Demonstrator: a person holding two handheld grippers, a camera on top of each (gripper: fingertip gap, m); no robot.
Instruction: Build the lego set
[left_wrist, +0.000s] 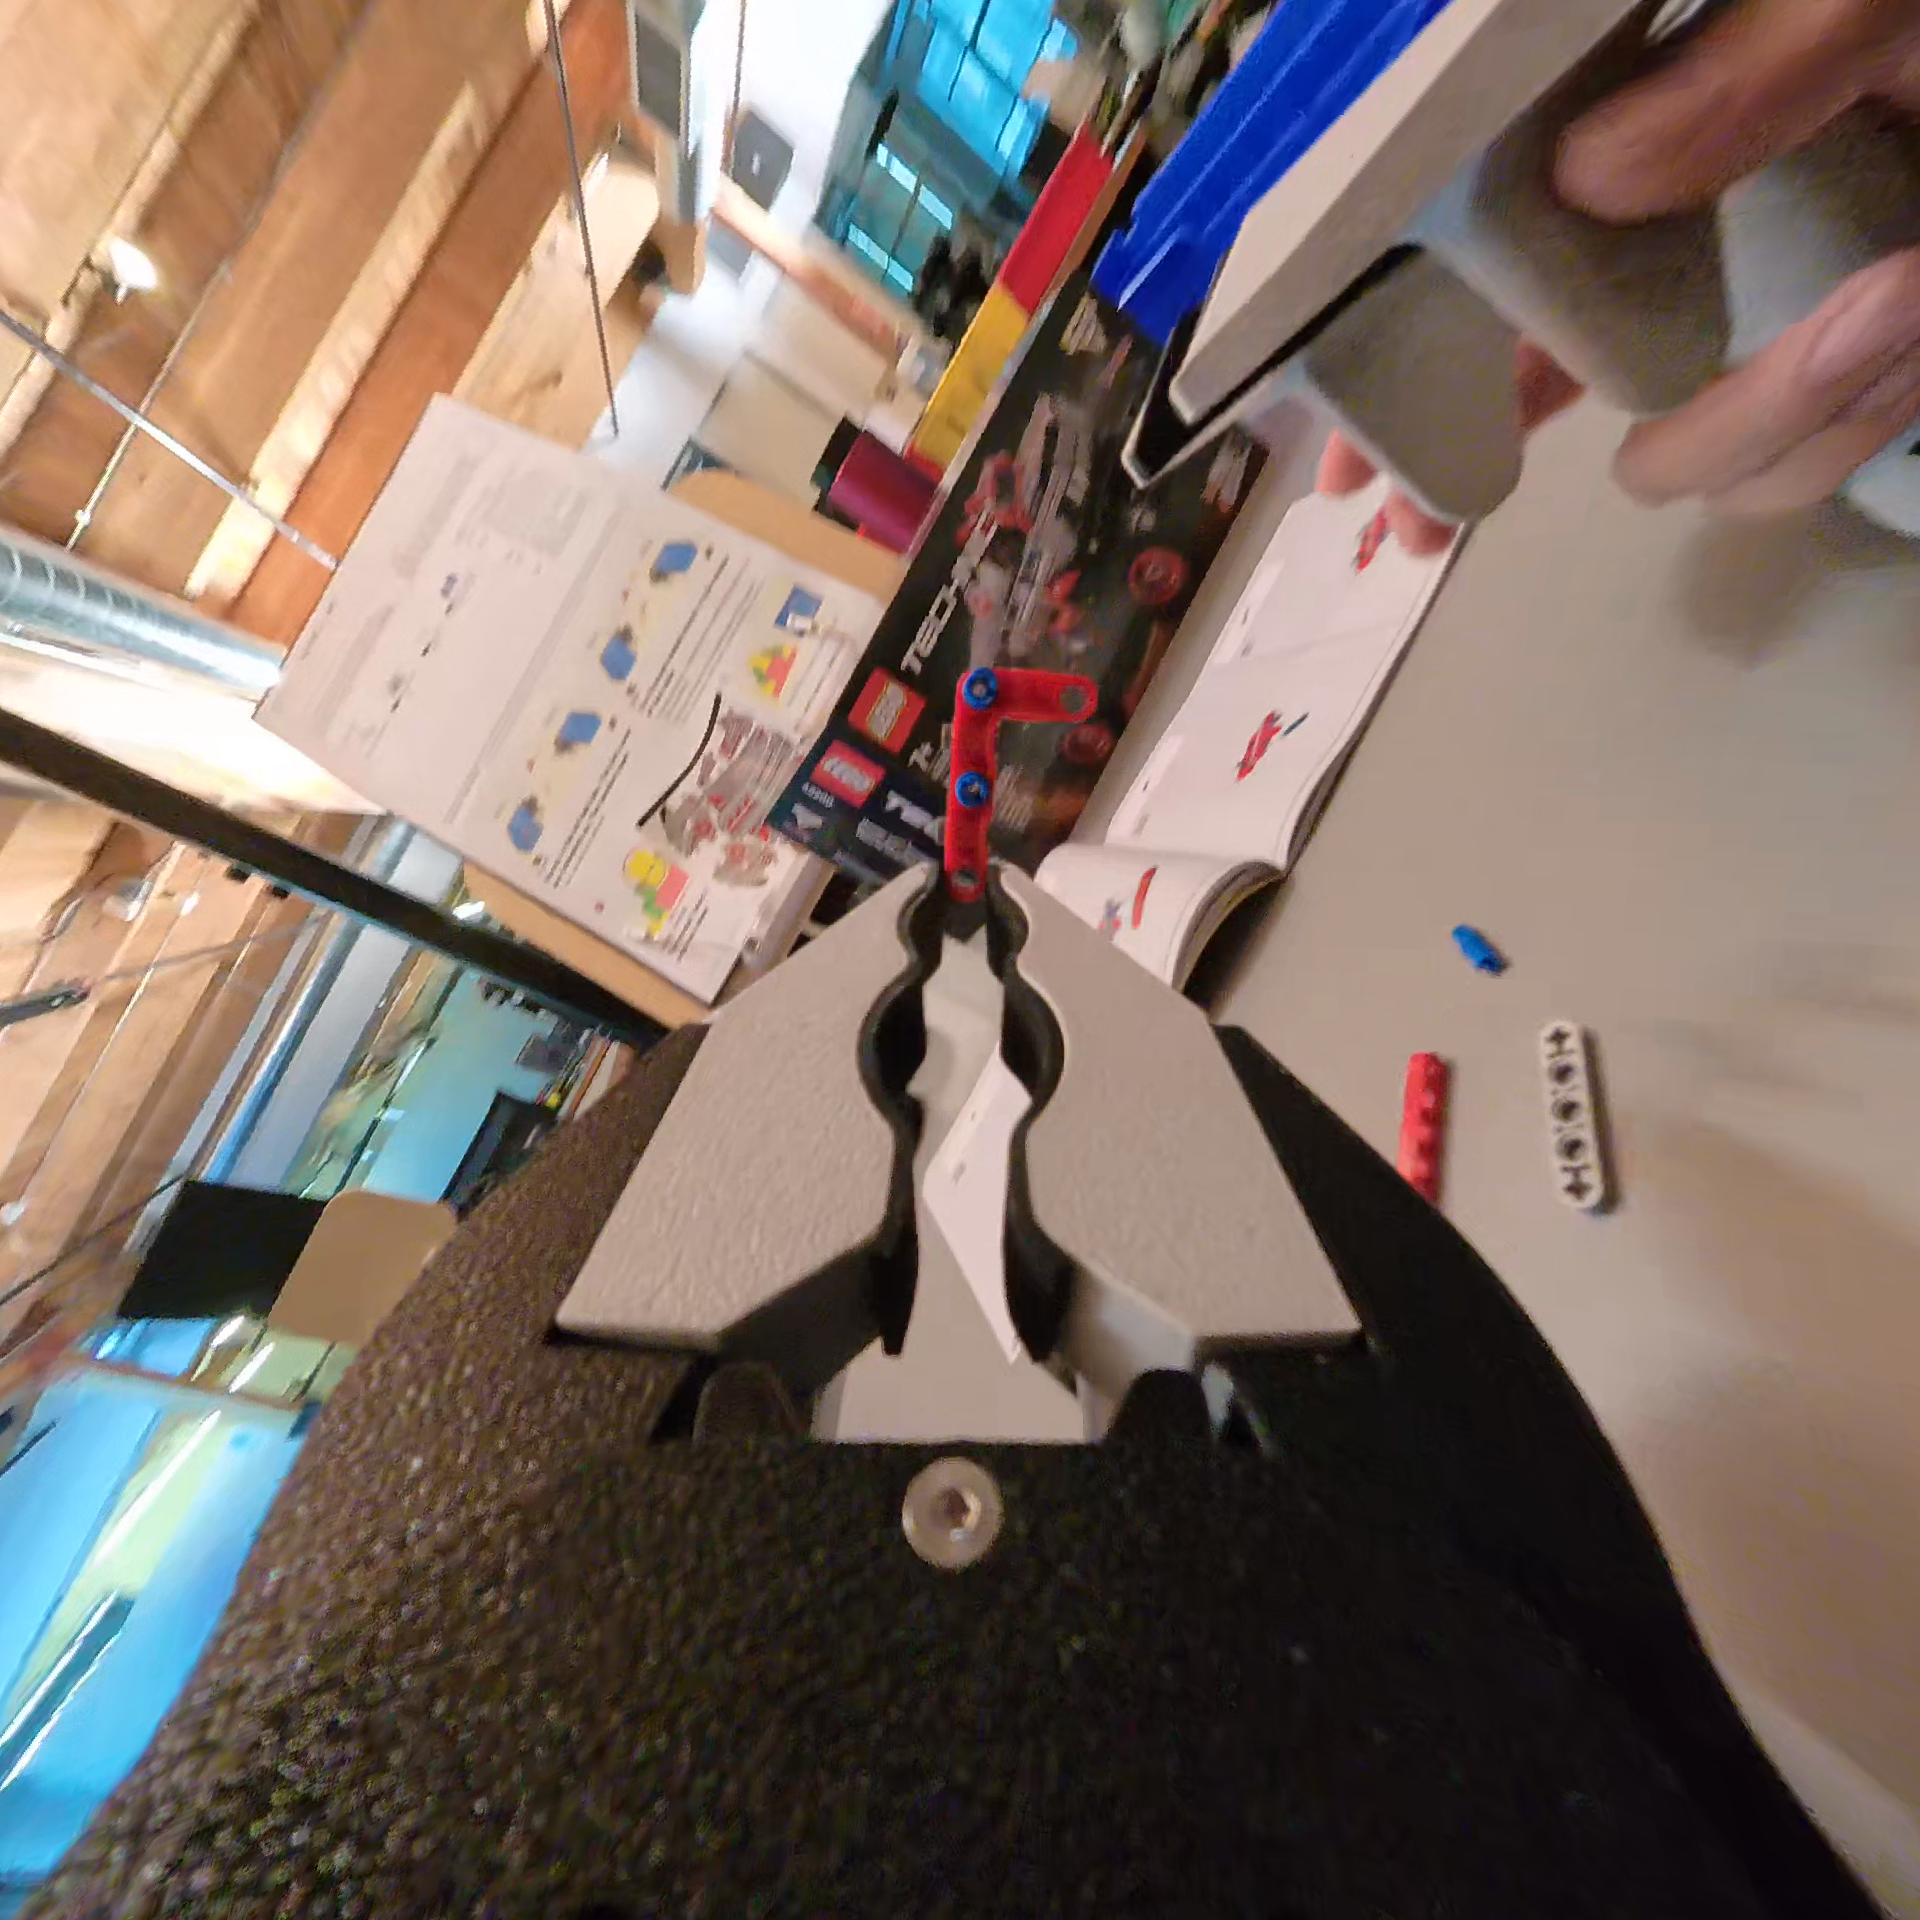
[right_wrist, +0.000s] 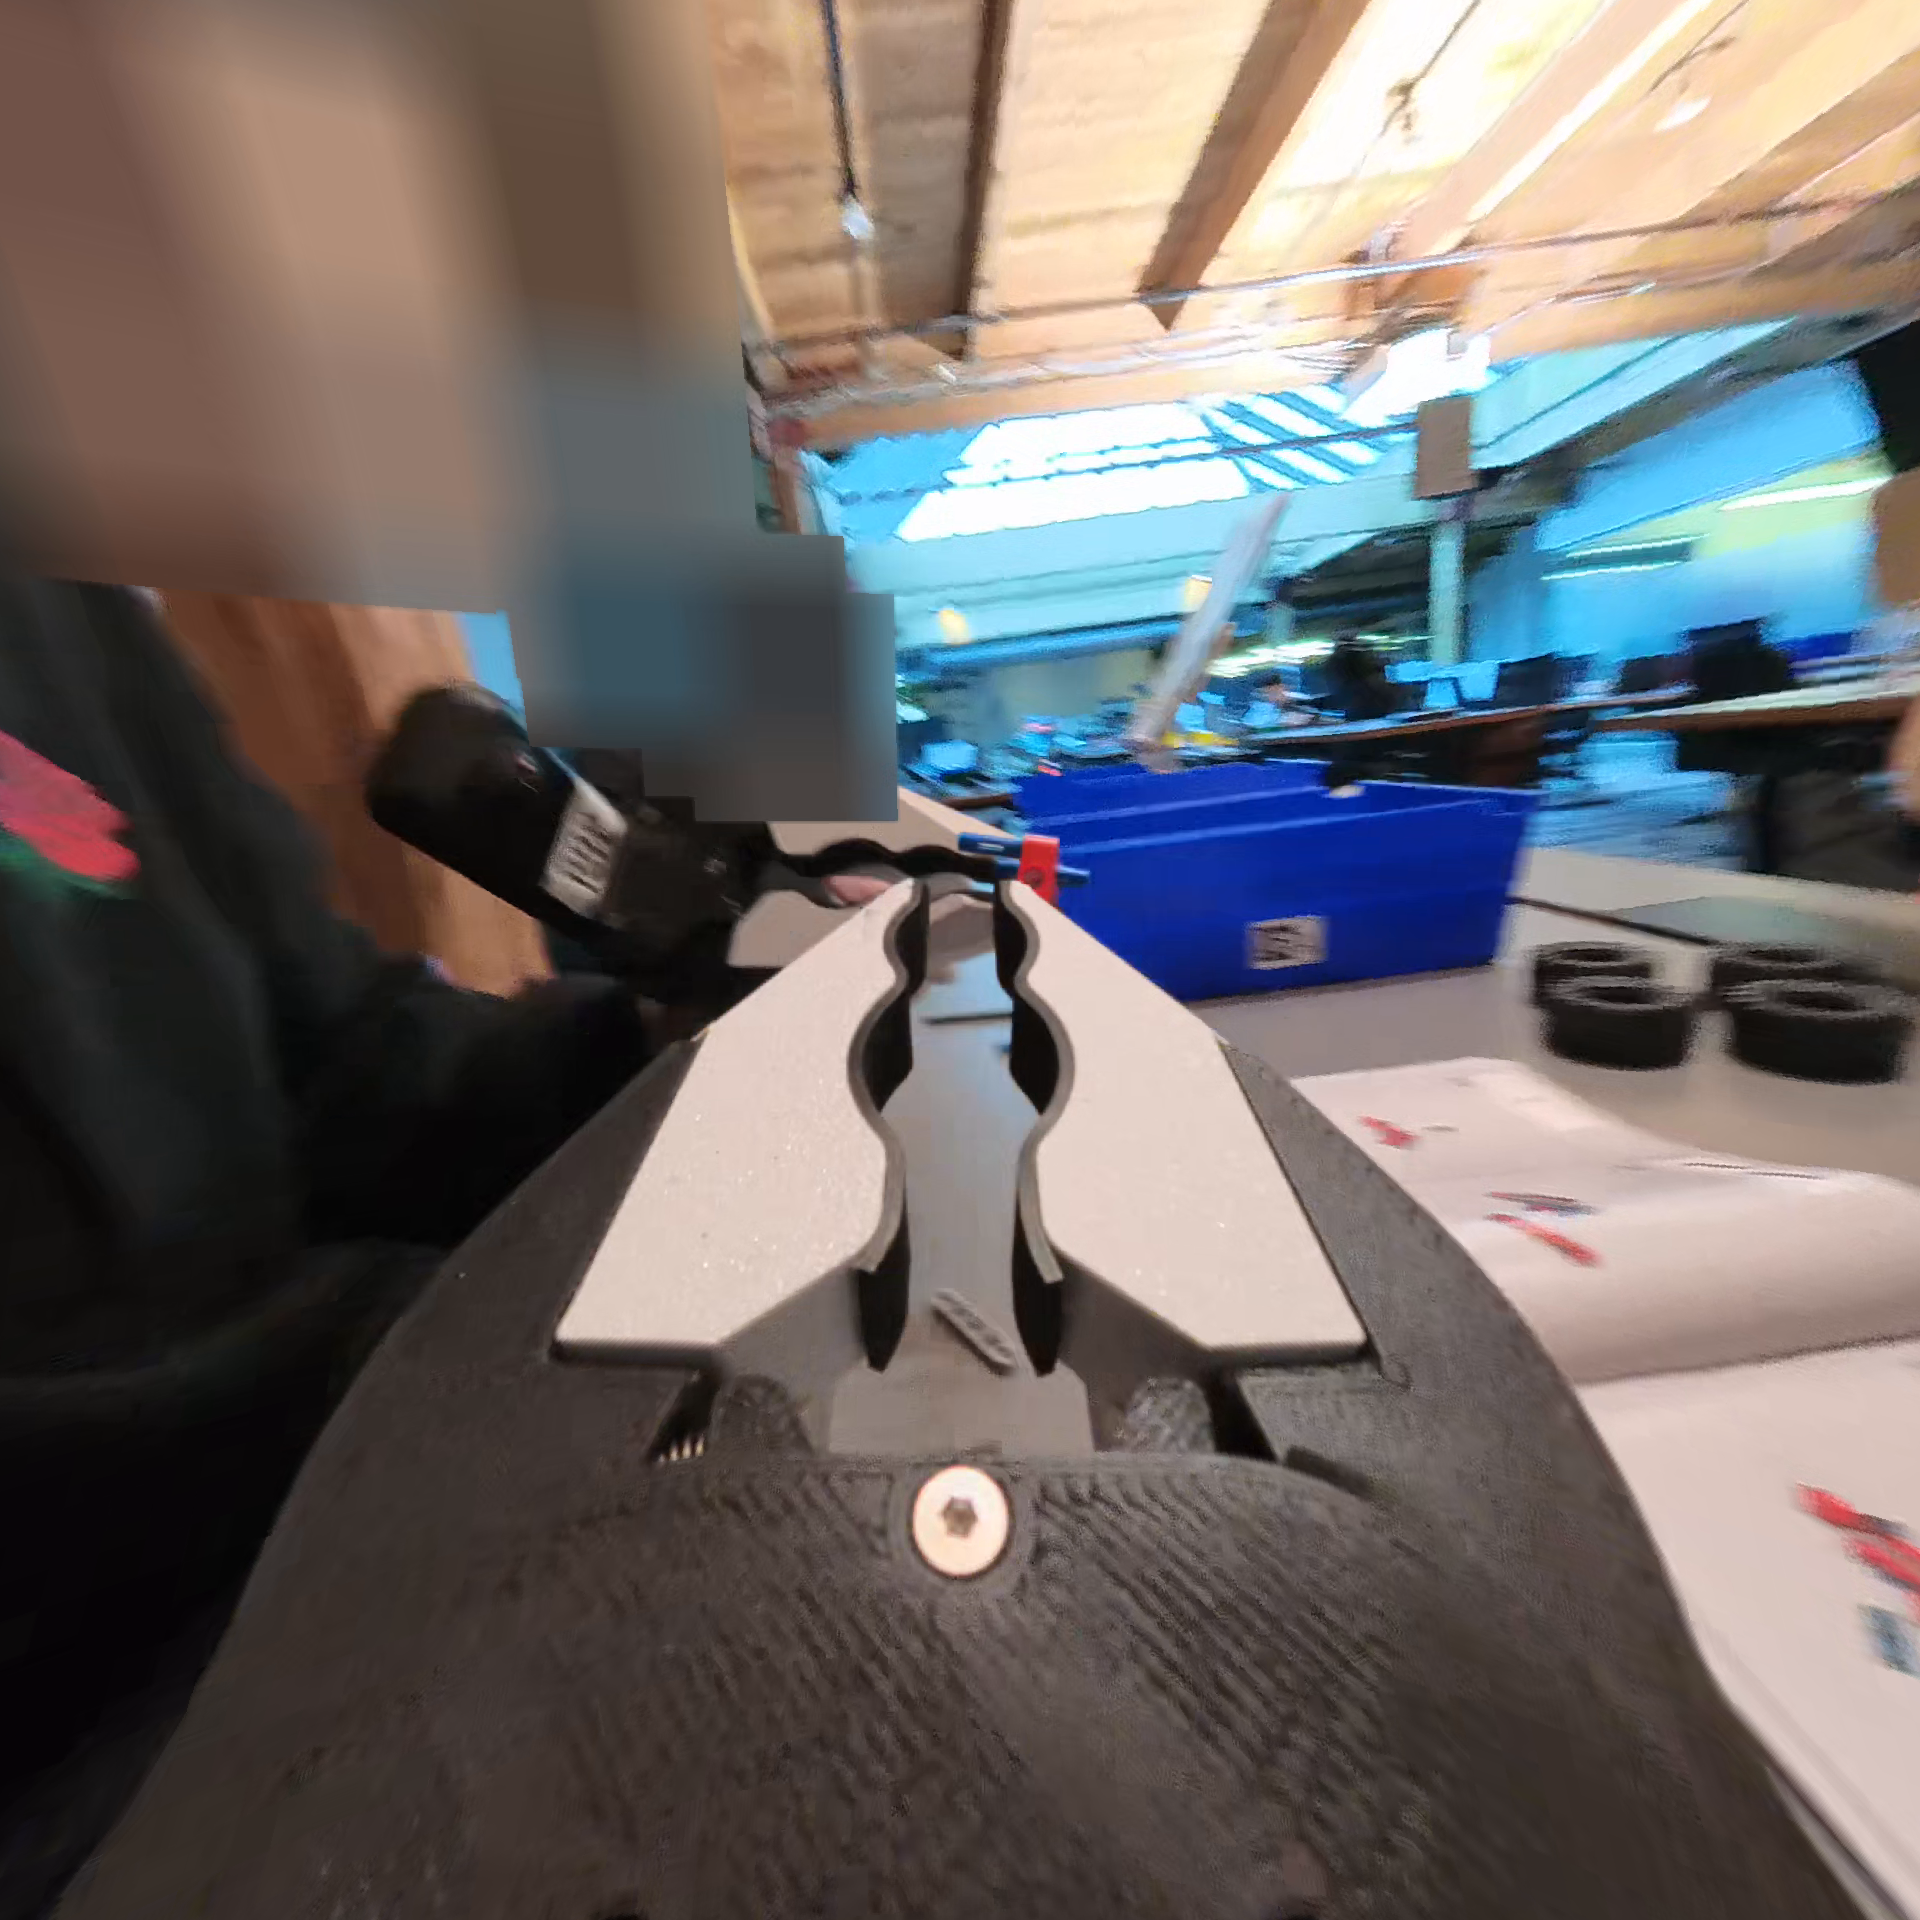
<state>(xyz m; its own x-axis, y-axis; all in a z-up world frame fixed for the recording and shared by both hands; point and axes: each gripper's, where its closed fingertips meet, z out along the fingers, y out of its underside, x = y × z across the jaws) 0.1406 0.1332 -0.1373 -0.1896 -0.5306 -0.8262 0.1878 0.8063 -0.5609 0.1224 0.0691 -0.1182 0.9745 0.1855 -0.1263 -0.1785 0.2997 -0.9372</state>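
Note:
My left gripper (left_wrist: 961, 896) is shut on the lower end of a red L-shaped beam (left_wrist: 975, 769) that carries two blue pins, and holds it up above the table. In the right wrist view the left gripper (right_wrist: 977, 858) shows side-on with the red beam (right_wrist: 1037, 862) at its tip. My right gripper (right_wrist: 961, 896) is slightly open with nothing between its fingers. It points at the left gripper from close by. In the left wrist view it (left_wrist: 1153, 457) sits at the upper right, held by a hand. A blue pin (left_wrist: 1477, 948), a red beam (left_wrist: 1423, 1138) and a white beam (left_wrist: 1574, 1127) lie on the table.
An open instruction booklet (left_wrist: 1247, 748) lies on the grey table, with the set's box (left_wrist: 1039, 623) and a printed sheet (left_wrist: 582, 665) standing behind it. A blue bin (right_wrist: 1278, 883) and several black tyres (right_wrist: 1714, 1008) sit farther off. A person in dark clothing is at the left. The tips of one gripper are about 7 cm away from the tips of the other.

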